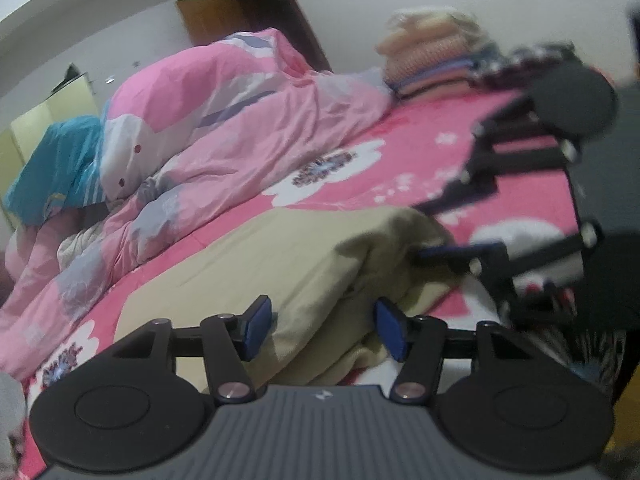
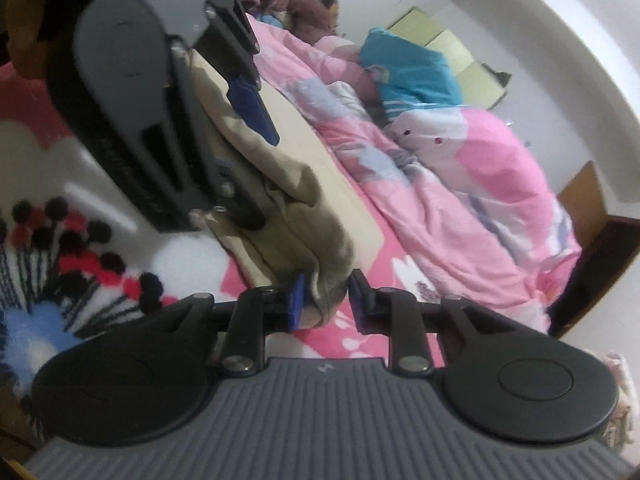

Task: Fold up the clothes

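In the left wrist view, the left gripper (image 1: 322, 330) hangs over the near edge of a beige garment (image 1: 280, 256) spread on the pink flowered bed sheet (image 1: 400, 168); its blue pads stand apart with cloth bunched between them, not pinched. The right gripper (image 1: 420, 236) reaches into the garment's raised fold. A pink quilt (image 1: 224, 120) lies behind.

In the right wrist view, the right gripper (image 2: 326, 300) has a thick fold of the beige garment (image 2: 304, 208) between its pads; whether they press it is unclear. The left gripper (image 2: 256, 108) sits beside it.
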A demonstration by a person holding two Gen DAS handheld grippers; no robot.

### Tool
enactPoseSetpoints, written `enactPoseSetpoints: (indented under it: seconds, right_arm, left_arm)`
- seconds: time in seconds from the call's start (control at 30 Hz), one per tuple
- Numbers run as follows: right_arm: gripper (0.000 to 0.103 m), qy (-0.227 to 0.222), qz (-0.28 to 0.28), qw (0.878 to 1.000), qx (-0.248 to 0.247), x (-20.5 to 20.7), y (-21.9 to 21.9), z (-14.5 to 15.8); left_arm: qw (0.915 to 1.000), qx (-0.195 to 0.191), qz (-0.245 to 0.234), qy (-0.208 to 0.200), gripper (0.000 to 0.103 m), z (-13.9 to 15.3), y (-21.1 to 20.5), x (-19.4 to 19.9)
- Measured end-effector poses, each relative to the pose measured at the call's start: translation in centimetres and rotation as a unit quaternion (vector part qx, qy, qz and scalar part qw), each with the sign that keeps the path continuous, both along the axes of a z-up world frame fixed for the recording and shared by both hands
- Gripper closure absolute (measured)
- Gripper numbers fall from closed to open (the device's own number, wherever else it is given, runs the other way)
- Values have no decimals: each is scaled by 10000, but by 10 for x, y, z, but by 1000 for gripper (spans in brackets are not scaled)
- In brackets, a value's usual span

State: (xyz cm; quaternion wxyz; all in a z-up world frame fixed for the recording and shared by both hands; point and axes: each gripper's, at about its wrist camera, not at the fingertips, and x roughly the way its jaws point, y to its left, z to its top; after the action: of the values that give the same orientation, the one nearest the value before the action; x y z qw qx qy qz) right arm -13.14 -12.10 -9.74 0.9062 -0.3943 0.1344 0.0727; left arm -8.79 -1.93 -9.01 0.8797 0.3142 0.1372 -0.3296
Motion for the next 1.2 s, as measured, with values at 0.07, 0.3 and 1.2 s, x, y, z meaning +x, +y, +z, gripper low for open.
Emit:
enactPoseSetpoints:
  seconds: [0.07, 0.3, 1.2]
  right_arm:
    - [89, 23, 40, 10000, 2, 2, 0, -1]
    - [97, -549, -111, 9983, -180, -5, 13, -8]
    - [87, 537, -325, 9920, 1092, 13, -9, 9]
  left_arm:
    - [9998, 136, 17, -111, 41, -2, -4, -1]
    - [9997, -170, 145, -64, 41, 4, -5, 1]
    - [9980, -409, 459, -137, 42, -8, -6, 8]
